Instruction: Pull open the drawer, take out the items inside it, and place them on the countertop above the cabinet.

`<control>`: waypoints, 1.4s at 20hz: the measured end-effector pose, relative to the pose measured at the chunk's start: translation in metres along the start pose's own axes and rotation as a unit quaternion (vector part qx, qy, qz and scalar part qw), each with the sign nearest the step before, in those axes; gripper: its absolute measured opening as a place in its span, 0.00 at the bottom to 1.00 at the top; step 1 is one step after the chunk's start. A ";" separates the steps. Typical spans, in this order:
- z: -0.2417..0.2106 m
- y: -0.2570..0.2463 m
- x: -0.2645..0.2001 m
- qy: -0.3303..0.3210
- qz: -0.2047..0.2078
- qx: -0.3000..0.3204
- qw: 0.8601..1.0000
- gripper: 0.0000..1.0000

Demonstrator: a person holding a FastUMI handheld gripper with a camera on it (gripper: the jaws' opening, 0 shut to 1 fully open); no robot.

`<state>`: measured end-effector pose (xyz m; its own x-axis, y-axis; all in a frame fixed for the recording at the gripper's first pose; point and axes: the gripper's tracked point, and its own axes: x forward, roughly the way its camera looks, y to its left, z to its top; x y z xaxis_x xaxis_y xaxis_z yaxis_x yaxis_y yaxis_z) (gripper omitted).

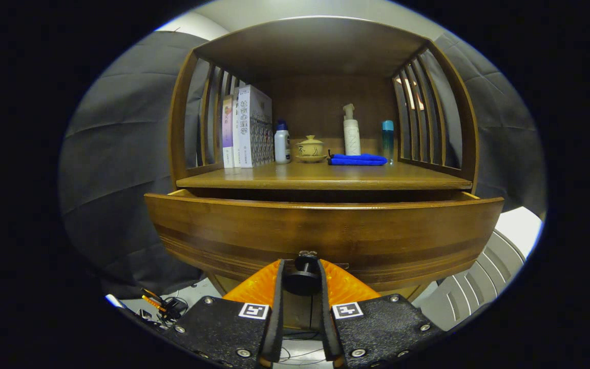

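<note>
Fingers (301, 279) clamp the knob (302, 277) of the part-open drawer (325, 230)

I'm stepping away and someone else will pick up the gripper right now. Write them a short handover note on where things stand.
Gripper: shut on the drawer knob, one finger on each side of it.
Drawer: pulled partly out from under the countertop; from this low angle its inside cannot be seen.
Countertop: already holds books, a small white bottle, a lidded cup, a blue cloth, a pump bottle and a teal bottle, all toward the back.
Done: knob gripped, drawer started open.
Left: finish opening if needed, release the knob, lift the items out, set them on the bare front of the countertop.
</note>
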<state>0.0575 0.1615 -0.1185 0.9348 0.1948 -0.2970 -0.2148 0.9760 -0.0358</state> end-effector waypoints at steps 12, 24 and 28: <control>-0.030 0.024 -0.075 0.025 0.030 0.004 0.999 0.31; 0.008 0.034 -0.097 -0.017 0.079 0.007 0.997 0.64; 0.064 0.034 -0.115 -0.076 0.103 -0.008 0.992 0.88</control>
<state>-0.0390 0.1784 -0.0242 0.9026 0.4027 -0.1521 -0.4080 0.9130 -0.0041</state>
